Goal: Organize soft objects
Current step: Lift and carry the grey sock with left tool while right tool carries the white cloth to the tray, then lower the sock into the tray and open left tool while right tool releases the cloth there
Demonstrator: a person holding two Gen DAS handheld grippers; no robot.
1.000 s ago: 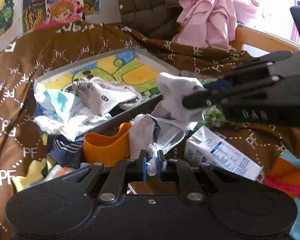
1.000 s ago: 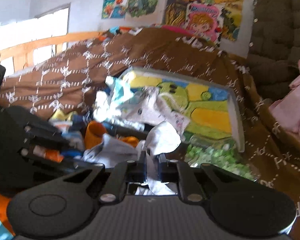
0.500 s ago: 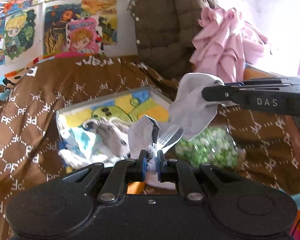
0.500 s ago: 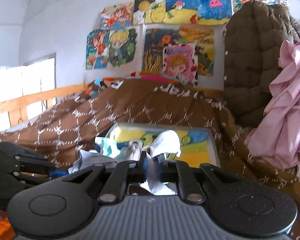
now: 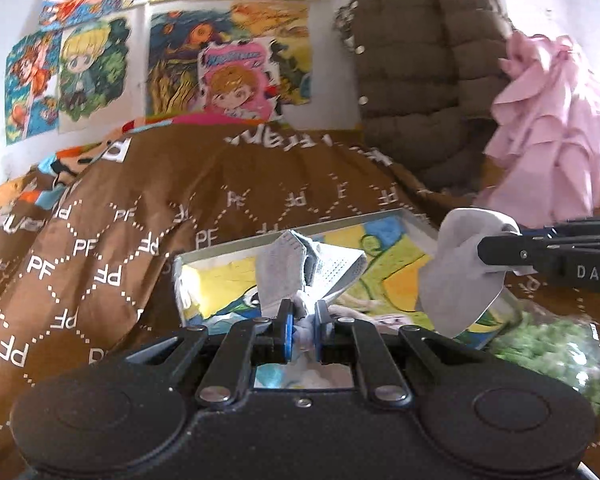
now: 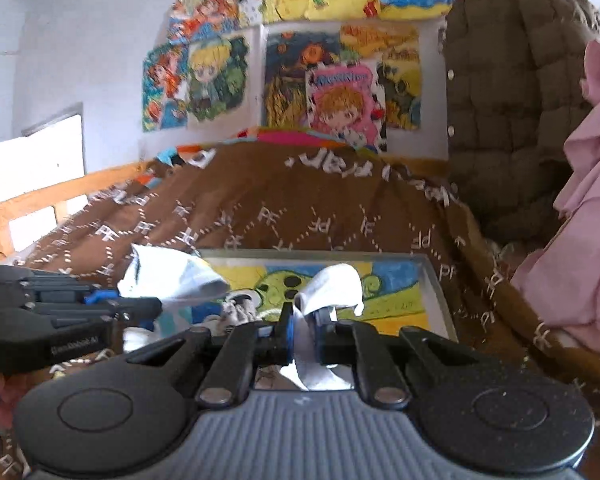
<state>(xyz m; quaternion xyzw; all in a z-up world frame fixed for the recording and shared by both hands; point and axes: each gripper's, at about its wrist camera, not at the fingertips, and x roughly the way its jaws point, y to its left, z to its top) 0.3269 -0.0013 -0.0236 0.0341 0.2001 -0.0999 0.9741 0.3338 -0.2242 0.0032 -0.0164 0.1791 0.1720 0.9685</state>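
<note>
My left gripper is shut on a grey sock with a dotted sole, which stands up from the jaws over the picture-lined tray. In from the right comes my right gripper, shut on a pale grey sock that hangs above the tray's right end. In the right wrist view, the right gripper pinches that pale sock over the tray. The left gripper enters from the left with its sock. More socks and cloth lie in the tray's near-left part, mostly hidden.
A brown patterned blanket covers the bed around the tray. A clear bag of green peas lies right of the tray. A brown quilted jacket and pink cloth hang at the back right. A wooden rail runs at the left.
Both grippers have risen and moved forward over the tray with their socks. The orange cup, carton and clutter in front have dropped out of sight, and the wall posters fill more of both views.
</note>
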